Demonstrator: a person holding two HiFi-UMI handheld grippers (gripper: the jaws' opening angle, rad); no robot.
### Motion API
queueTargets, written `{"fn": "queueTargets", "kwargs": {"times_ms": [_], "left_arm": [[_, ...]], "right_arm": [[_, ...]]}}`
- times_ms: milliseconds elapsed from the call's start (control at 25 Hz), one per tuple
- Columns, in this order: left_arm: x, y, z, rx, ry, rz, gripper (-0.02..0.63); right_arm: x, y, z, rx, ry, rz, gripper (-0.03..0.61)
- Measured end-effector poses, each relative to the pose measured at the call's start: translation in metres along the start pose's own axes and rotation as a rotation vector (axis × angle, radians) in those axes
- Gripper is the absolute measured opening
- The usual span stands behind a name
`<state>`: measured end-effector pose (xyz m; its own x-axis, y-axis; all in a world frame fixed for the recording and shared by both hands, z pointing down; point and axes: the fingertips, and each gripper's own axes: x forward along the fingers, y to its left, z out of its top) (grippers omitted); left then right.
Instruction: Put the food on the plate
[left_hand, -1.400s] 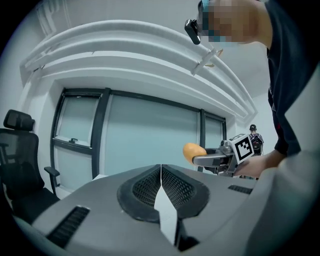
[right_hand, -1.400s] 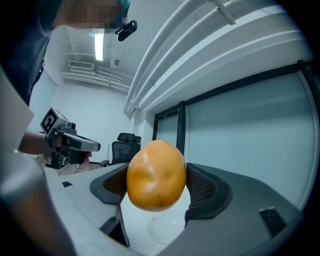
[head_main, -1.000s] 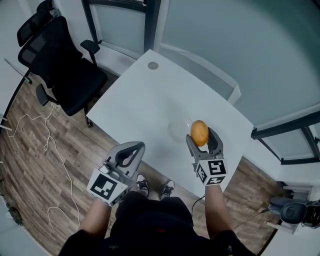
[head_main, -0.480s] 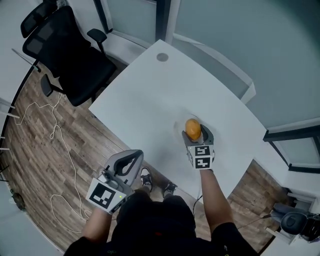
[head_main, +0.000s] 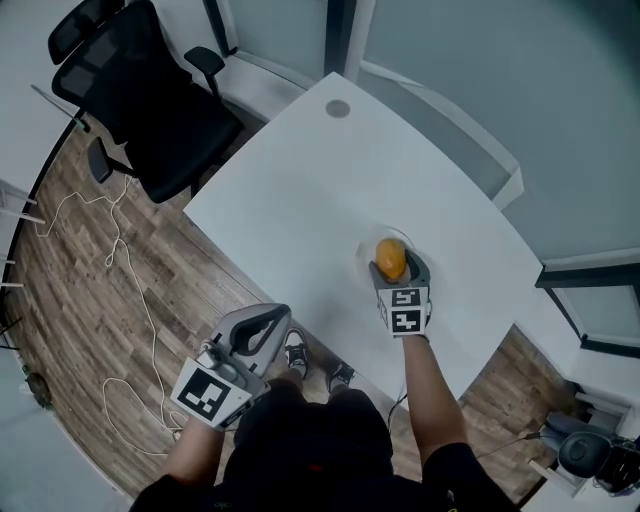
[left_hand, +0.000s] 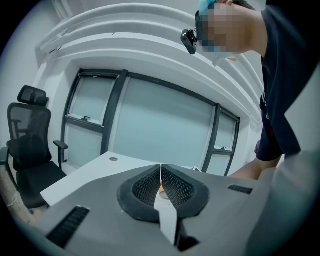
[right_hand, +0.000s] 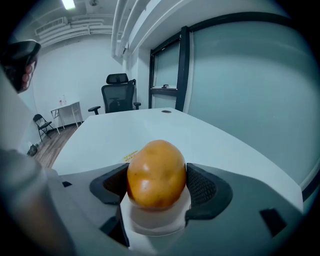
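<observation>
Open tabletop (head_main: 300, 190) round the right tool (head_main: 392, 268)
Ahead and left of the tool, which grips an orange fruit (head_main: 391, 256), the tabletop lies open; only a clear plate (head_main: 361, 262) sits beneath it. An office chair (head_main: 160, 120) stands well left.

Mid-frame: white counter (head_main: 300, 210), one corner pointing away. On that far corner, a small round grommet (head_main: 337, 108). Beyond the counter's left edge, a black office chair (head_main: 150, 100) stands on the wooden floor (head_main: 90, 330). A thin white cable (head_main: 120, 260) trails on the floor nearer in, at left. On the counter's near right part, a clear round plate (head_main: 362, 262). The orange round fruit (right_hand: 156, 172) sits between the right tool (head_main: 395, 262) jaws, seemingly over the plate; contact unclear. The left tool (head_main: 268, 318) is off the counter's near edge, over the floor, well apart from the plate.
</observation>
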<state>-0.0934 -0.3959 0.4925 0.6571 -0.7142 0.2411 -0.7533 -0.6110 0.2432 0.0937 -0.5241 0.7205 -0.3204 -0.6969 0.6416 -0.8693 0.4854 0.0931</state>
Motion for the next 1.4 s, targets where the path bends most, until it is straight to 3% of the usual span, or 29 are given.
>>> {"fn": "queueTargets", "kwargs": {"times_ms": [200, 360, 680, 840, 880, 1000, 1120, 1400], "left_arm": [[-0.006, -0.013, 0.005, 0.02, -0.024, -0.056, 0.025], [-0.009, -0.021, 0.01, 0.035, -0.035, -0.074, 0.025], [-0.01, -0.045, 0.041, 0.079, -0.079, -0.055, 0.025], [-0.011, -0.062, 0.055, 0.08, -0.089, -0.036, 0.025], [-0.011, -0.068, 0.06, 0.088, -0.094, -0.04, 0.025], [-0.012, -0.089, 0.077, 0.121, -0.125, -0.059, 0.025], [-0.013, -0.108, 0.093, 0.148, -0.158, -0.076, 0.025], [-0.015, -0.143, 0.115, 0.197, -0.202, -0.102, 0.025]], "right_arm": [[-0.001, 0.005, -0.002, 0.016, -0.004, 0.027, 0.362], [-0.024, 0.006, 0.016, 0.011, -0.064, 0.034, 0.365], [-0.142, -0.009, 0.093, 0.064, -0.336, 0.014, 0.364], [-0.211, -0.012, 0.125, 0.044, -0.462, 0.007, 0.355], [-0.228, -0.014, 0.131, 0.039, -0.488, -0.008, 0.328], [-0.279, -0.02, 0.146, 0.038, -0.568, -0.062, 0.16], [-0.323, -0.022, 0.156, 0.036, -0.651, -0.083, 0.064], [-0.398, -0.029, 0.171, 0.006, -0.766, -0.134, 0.025]]}}
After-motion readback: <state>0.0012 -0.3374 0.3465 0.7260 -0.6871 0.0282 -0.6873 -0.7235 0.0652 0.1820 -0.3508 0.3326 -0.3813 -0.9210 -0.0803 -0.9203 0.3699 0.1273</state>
